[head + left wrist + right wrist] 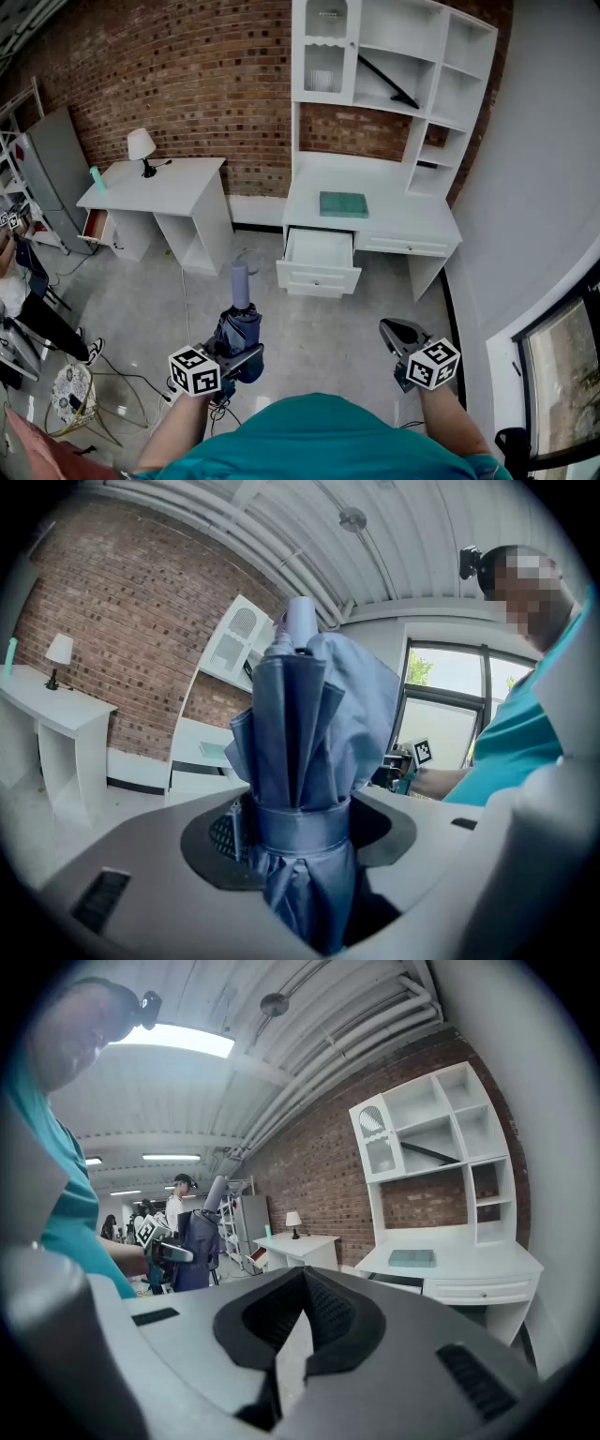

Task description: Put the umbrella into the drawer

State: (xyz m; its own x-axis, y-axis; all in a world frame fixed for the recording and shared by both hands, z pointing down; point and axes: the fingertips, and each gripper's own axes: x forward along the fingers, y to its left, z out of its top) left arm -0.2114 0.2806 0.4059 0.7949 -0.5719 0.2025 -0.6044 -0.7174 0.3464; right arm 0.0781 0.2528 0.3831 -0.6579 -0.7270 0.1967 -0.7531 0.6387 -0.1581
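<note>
A folded blue umbrella [240, 323] with a grey handle stands upright in my left gripper [242, 356], low and left of centre in the head view. In the left gripper view the jaws are shut on the umbrella [300, 752] at its strap, and my left gripper [300, 832] fills the bottom of the frame. My right gripper [394, 330] hangs to the right, shut with nothing in it; its jaws [302, 1283] meet at the tips. The open white drawer [319, 258] of the desk [394, 225] lies ahead across the floor. From the right gripper view, the umbrella [197, 1246] shows at left.
A teal book [343, 203] lies on the desk under the white shelf unit [403, 66]. A second white table [178, 183] at left holds a lamp [141, 145] and a teal bottle [97, 179]. Cables and clutter [70, 394] lie on the floor at left.
</note>
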